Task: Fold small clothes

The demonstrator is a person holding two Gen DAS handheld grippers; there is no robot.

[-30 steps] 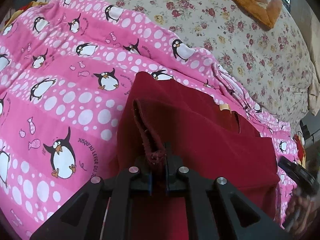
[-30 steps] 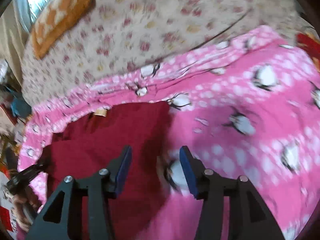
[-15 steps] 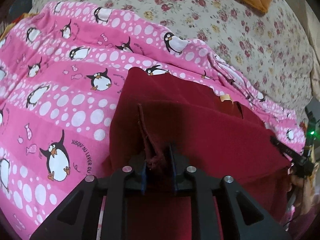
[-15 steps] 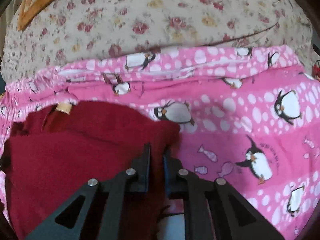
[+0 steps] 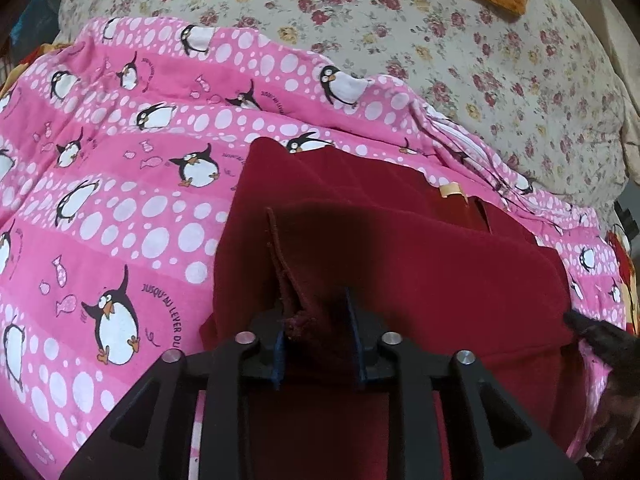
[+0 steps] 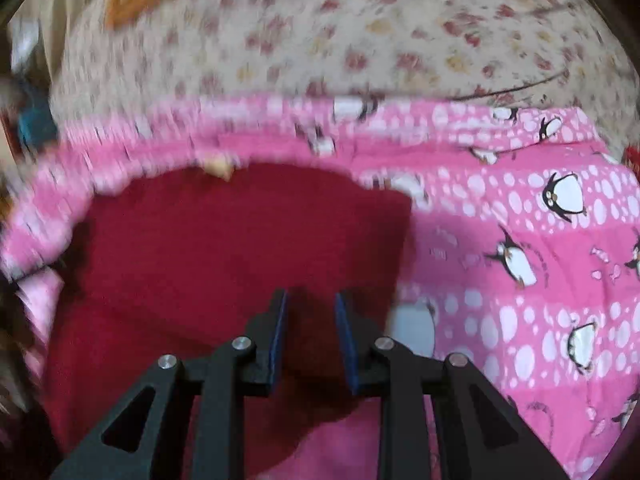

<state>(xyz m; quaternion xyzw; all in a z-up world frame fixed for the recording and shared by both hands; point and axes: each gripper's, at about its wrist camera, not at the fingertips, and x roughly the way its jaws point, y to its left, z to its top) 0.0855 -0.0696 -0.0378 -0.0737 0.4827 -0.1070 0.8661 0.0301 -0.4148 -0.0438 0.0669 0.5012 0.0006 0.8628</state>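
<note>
While the red garment (image 5: 400, 272) lies folded on the pink quilt (image 5: 120, 200), I note both the left gripper (image 5: 318, 332) and right gripper (image 6: 310, 332) just parting, hem slack between the left's, so I should withdraw straight, avoiding snags.

Pink penguin-print blanket (image 5: 120, 208) carries the only readable writing. In the left wrist view, curved dark capitals arc beside the large penguin (image 5: 116, 320) near the lower left: "JUSQU'AU LEVER DU", with the rest cut off by the gripper's frame. The same curved line repeats beside other penguins higher on the blanket, too small to read there. In the right wrist view the print is blurred and no lettering can be made out.
</note>
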